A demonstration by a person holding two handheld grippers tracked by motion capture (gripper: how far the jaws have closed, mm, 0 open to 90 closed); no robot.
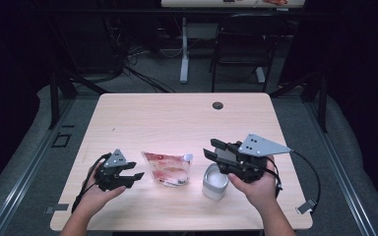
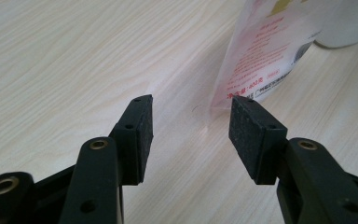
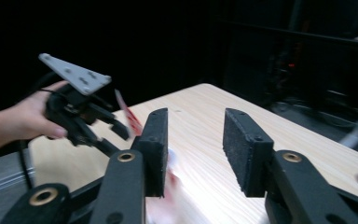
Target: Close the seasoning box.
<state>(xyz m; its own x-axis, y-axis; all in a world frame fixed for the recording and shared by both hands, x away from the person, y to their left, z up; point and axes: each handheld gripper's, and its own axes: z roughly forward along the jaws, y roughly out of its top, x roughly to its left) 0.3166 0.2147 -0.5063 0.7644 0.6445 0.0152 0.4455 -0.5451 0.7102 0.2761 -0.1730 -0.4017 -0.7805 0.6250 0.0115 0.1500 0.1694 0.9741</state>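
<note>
A clear pouch [image 1: 170,169] with red print stands upright near the table's front middle. The left gripper view has it [image 2: 261,60] just beyond the right jaw's tip. A short white cup [image 1: 215,182] sits to the pouch's right; its base [image 2: 345,28] appears past the pouch. My left gripper [image 1: 133,176] [image 2: 191,126] lies low on the table left of the pouch, open, with bare wood between the jaws. My right gripper [image 1: 211,150] [image 3: 193,149] hovers above the cup, pointing left, open and holding nothing. Its view looks across at the left gripper [image 3: 107,130] and the blurred pouch [image 3: 130,119].
The light wooden table [image 1: 177,118] has a round cable hole [image 1: 218,105] at the back. Behind it stand a dark chair [image 1: 241,44] and another desk's white leg [image 1: 184,49]. Dark floor surrounds the table.
</note>
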